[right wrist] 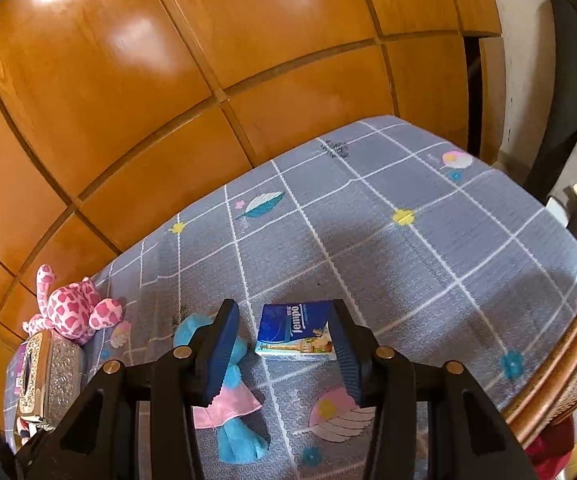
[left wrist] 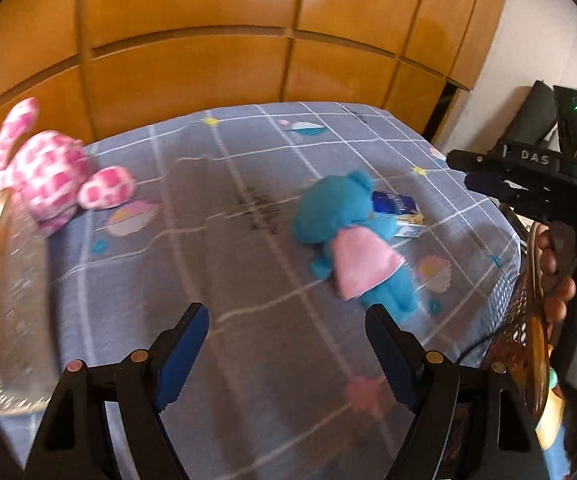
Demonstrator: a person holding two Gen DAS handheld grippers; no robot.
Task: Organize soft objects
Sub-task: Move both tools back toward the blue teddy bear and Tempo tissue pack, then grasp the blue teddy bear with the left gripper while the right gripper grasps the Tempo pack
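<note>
Gaping empty, left fingers (left wrist: 186, 344); right fingers (right wrist: 220, 344) likewise.

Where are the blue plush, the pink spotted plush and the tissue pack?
blue plush (left wrist: 330, 216): left wrist view, on its head.
pink spotted plush (right wrist: 72, 312): right wrist view, on its body.
tissue pack (right wrist: 294, 330): right wrist view, on its top face.

- The left gripper (left wrist: 286, 354) stood at the bottom of the frame, jaws apart with nothing between them.
- A blue plush bear (left wrist: 344, 240) in a pink skirt lay right of centre on the grey checked cloth (left wrist: 208, 220).
- A blue tissue packet (left wrist: 398, 210) touched the bear.
- A pink spotted plush (left wrist: 52, 174) sat at the left.
- The right gripper (left wrist: 528, 184) showed at the right edge, held in a hand (left wrist: 560, 276).
</note>
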